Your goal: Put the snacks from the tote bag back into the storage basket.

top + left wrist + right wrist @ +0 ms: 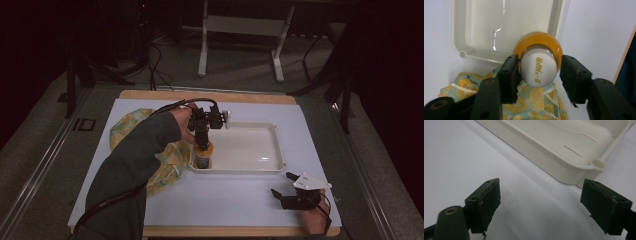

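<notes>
A small bottle [537, 47] with an orange body and a white cap [538, 67] stands in the near left corner of the white tray [260, 167]. My left gripper [202, 136] reaches down over it, its jaws closed on either side of the bottle's top. In the left gripper view the gripper [539, 72] has the cap between its fingers [510, 75]. My right gripper [281, 183] rests low near the table's front right, jaws wide apart with nothing between them. In its own view the right gripper [540, 205] faces a corner of the tray [564, 170].
A lemon-patterned cloth [127, 127] lies crumpled left of the tray, partly under the left forearm, and also under the bottle in the left gripper view [536, 100]. The white mat [225, 200] covers a wooden board. A table frame stands on the floor behind.
</notes>
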Available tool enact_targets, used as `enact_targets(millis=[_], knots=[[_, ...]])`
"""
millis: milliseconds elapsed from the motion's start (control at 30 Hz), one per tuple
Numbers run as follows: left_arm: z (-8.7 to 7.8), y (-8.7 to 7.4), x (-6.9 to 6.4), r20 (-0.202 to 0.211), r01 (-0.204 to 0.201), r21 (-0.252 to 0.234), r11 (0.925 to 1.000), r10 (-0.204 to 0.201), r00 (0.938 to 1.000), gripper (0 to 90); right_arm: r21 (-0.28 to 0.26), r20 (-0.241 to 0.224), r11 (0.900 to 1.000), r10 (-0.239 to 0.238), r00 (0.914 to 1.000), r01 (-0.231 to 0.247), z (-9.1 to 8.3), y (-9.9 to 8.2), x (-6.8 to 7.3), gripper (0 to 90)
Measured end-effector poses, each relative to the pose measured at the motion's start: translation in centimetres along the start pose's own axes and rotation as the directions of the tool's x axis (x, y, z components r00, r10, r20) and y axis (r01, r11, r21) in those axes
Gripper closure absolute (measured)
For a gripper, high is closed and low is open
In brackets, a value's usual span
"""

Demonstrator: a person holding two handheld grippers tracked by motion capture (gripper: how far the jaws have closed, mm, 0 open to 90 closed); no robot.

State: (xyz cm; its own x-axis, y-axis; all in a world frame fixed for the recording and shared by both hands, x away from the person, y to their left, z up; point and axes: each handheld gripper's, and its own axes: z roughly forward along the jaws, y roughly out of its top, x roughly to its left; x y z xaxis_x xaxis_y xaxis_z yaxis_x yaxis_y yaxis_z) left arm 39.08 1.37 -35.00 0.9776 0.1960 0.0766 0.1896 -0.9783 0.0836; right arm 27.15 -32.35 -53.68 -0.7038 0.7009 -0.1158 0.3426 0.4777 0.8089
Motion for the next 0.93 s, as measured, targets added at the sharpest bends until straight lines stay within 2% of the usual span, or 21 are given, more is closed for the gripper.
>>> enact_targets(millis=[133,433,667,767,867,933], knots=[[-0.3,0.0,0.1,0.002,0.004,-0.018,0.9998,-0.004,1.0,42.7,-0.001,0.0,1.0,0.001,1.0,-0.001,0.0,0.0,0.0,15.9],[-0.8,-0.5,0.2,0.004,0.009,-0.057,0.9984,-0.008,1.0,39.0,0.001,0.001,1.0,0.0,1.0,0.0,0.0,0.0,0.0,15.9],[-2.0,-0.6,-0.2,-0.025,-0.007,-0.106,0.9943,0.005,0.9997,38.7,-0.001,0.001,1.0,0.0,1.0,0.0,0.0,0.0,0.0,15.9],[-2.8,-0.8,-1.1,-0.058,-0.029,-0.164,0.9861,0.02,0.9981,38.8,0.0,0.0,1.0,0.001,1.0,-0.001,0.0,0.0,0.0,15.9],[-3.5,-1.3,-2.2,-0.108,-0.077,-0.229,0.9705,0.053,0.9928,39.0,0.001,-0.001,1.0,0.001,1.0,-0.001,0.0,0.0,0.0,15.9],[-3.8,-1.9,-2.9,-0.119,-0.085,-0.259,0.9621,0.056,0.9913,38.6,0.005,0.001,1.0,-0.001,1.0,0.001,0.0,0.0,0.0,15.9]])
